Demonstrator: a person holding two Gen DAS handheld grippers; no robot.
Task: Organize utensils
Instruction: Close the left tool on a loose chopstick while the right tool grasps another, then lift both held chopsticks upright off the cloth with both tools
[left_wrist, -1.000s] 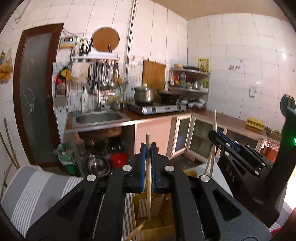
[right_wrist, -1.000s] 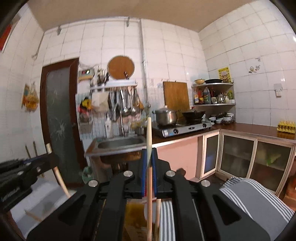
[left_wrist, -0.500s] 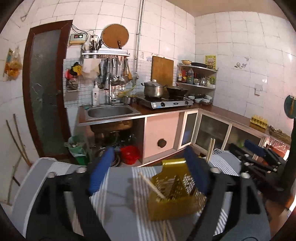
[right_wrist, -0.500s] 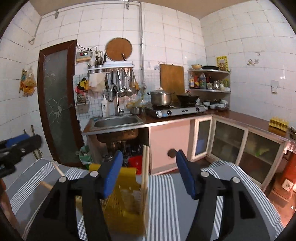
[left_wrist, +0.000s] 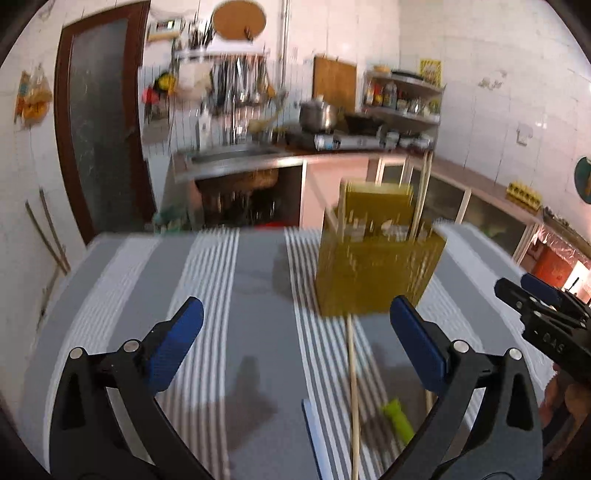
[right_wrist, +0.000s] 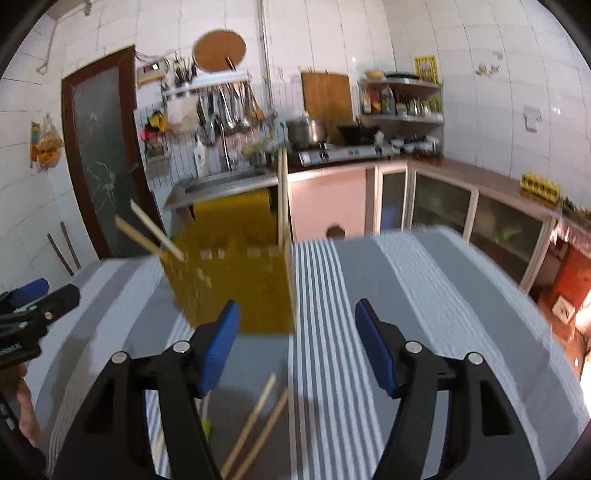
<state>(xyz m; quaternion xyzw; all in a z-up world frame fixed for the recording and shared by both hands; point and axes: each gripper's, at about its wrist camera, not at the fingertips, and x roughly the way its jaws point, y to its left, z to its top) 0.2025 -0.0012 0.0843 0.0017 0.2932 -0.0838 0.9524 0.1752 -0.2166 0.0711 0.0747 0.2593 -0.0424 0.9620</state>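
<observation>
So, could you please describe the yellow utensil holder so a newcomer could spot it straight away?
Start at the grey-and-white striped tablecloth. Toward its far edge stands the yellow utensil holder, a perforated box with wooden chopsticks sticking out of its top. It is the only upright container there; the loose chopsticks nearby lie flat.

holder (left_wrist: 376, 273) yellow | cloth (left_wrist: 229, 332) grey-white striped | claw pads (right_wrist: 218, 347) blue
</observation>
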